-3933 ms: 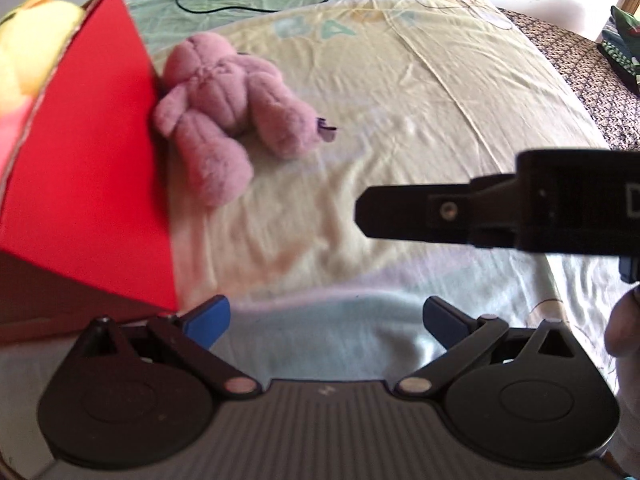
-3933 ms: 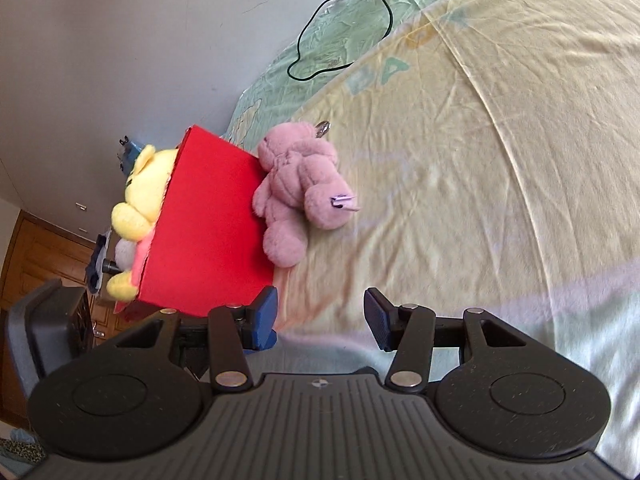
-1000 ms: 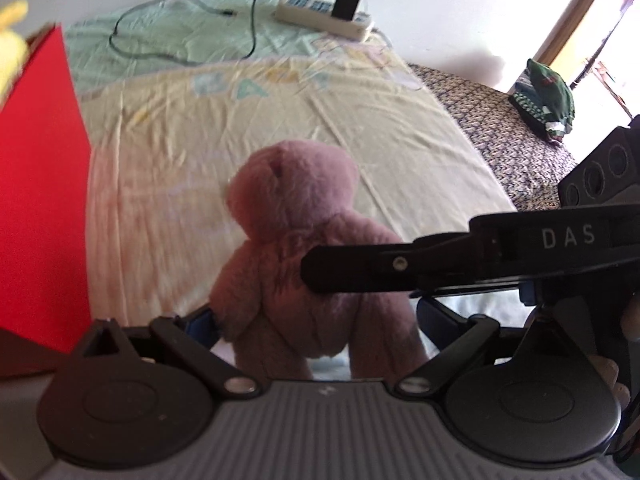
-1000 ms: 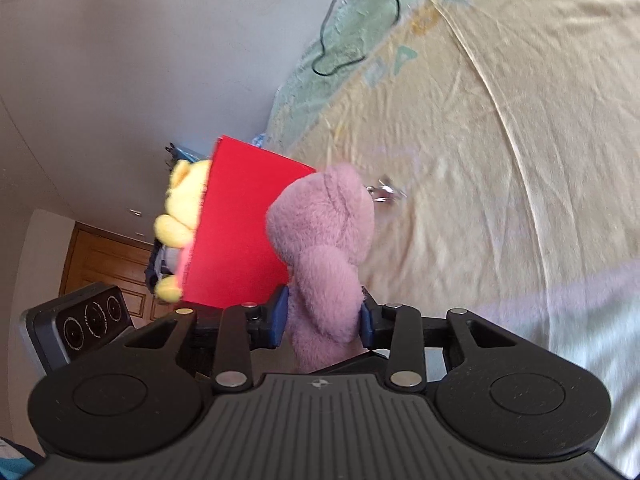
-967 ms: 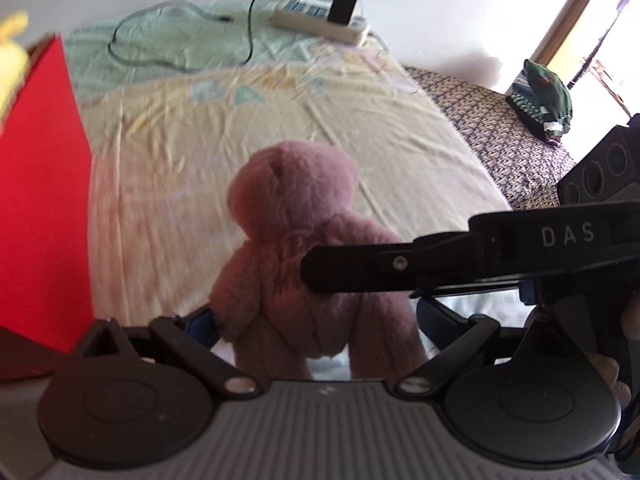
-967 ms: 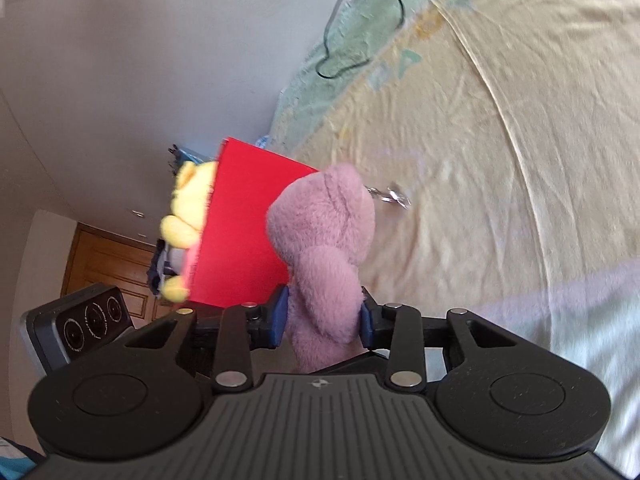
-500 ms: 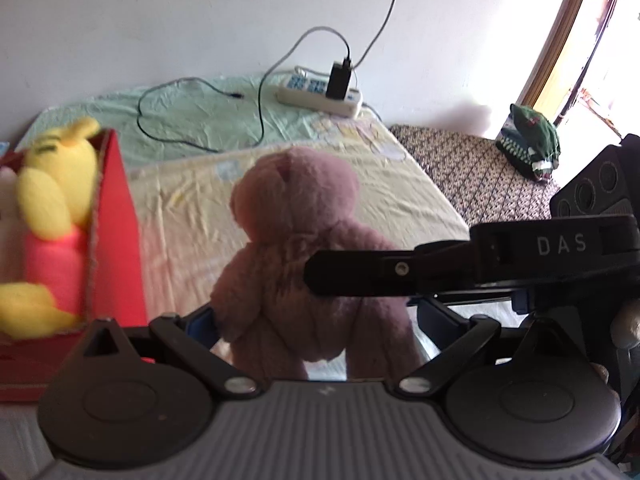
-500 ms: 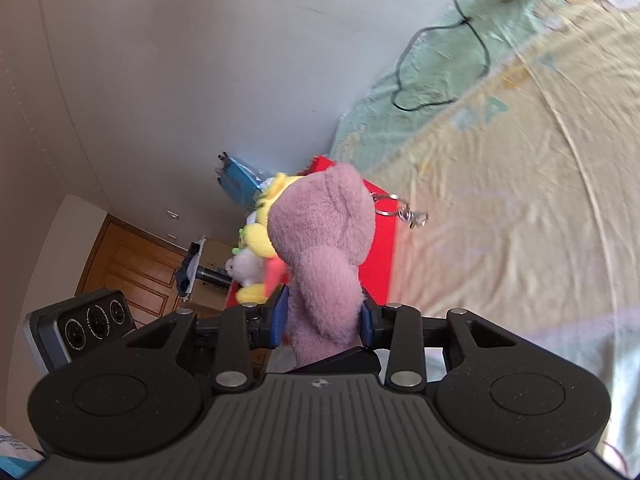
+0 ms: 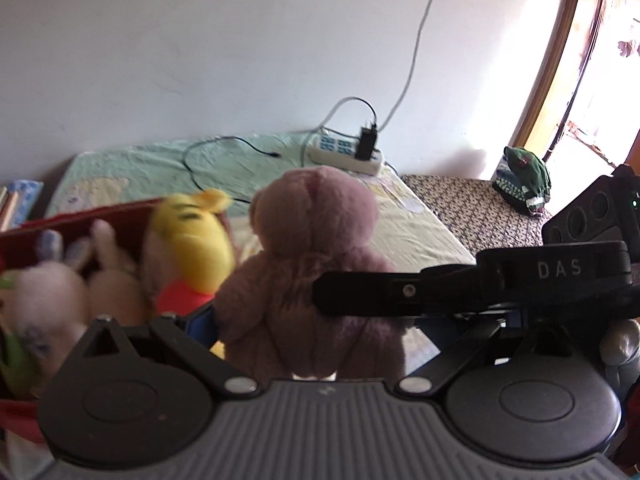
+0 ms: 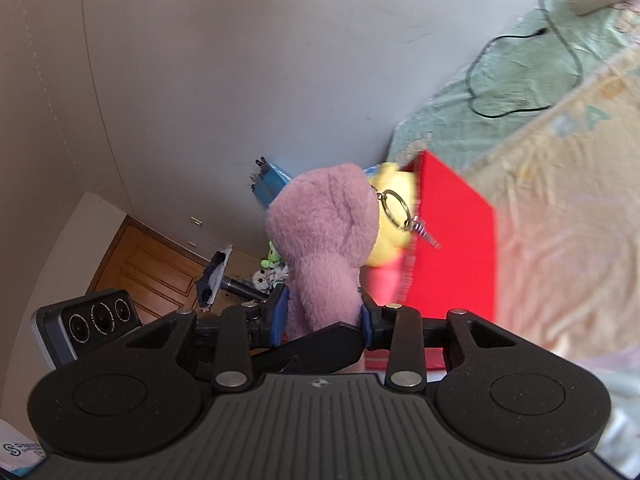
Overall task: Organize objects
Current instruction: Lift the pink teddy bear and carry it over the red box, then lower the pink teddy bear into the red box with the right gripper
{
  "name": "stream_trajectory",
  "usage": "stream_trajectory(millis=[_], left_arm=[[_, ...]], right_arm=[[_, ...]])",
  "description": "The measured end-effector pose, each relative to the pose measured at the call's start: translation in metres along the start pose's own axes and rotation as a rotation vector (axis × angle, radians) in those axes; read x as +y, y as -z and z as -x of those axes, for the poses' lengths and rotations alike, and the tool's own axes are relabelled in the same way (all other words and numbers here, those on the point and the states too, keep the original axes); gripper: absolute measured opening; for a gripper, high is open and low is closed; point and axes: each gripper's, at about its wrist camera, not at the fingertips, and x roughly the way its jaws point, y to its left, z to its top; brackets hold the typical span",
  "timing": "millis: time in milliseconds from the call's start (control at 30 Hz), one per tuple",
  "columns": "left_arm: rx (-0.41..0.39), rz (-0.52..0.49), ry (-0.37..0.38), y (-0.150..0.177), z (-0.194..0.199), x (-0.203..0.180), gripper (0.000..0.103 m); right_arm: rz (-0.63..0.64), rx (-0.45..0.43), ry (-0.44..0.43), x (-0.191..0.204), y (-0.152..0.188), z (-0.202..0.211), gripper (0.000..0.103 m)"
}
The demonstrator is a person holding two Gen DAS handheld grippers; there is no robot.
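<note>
With my right fingers (image 10: 323, 312) pinched on its lower body, the pink teddy bear (image 10: 324, 236) hangs in the air beside the red box (image 10: 452, 248) on the bed (image 9: 404, 224), its keyring (image 10: 394, 210) dangling. A yellow plush (image 9: 192, 236) sits in the box among other soft toys. My left fingers (image 9: 320, 326) spread wide around the bear, gripping nothing

wrist views, close, sharing pink bear (image 9: 304, 264)
</note>
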Motion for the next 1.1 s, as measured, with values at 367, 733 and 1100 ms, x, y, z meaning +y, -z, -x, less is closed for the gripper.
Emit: stream_trajectory(millis=[367, 733, 1100], left_arm=[[-0.018, -0.012, -0.007, -0.025, 0.032, 0.073, 0.098], [-0.008, 0.021, -0.007, -0.044, 0.038, 0.120, 0.098], [0.023, 0.049, 0.019, -0.042, 0.018, 0.138, 0.100]], right_arm=[[0.031, -0.069, 0.002, 0.043, -0.004, -0.064, 0.038], [0.033, -0.093, 0.036, 0.063, -0.015, -0.100, 0.038], [0.020, -0.076, 0.098, 0.059, -0.015, -0.111, 0.038]])
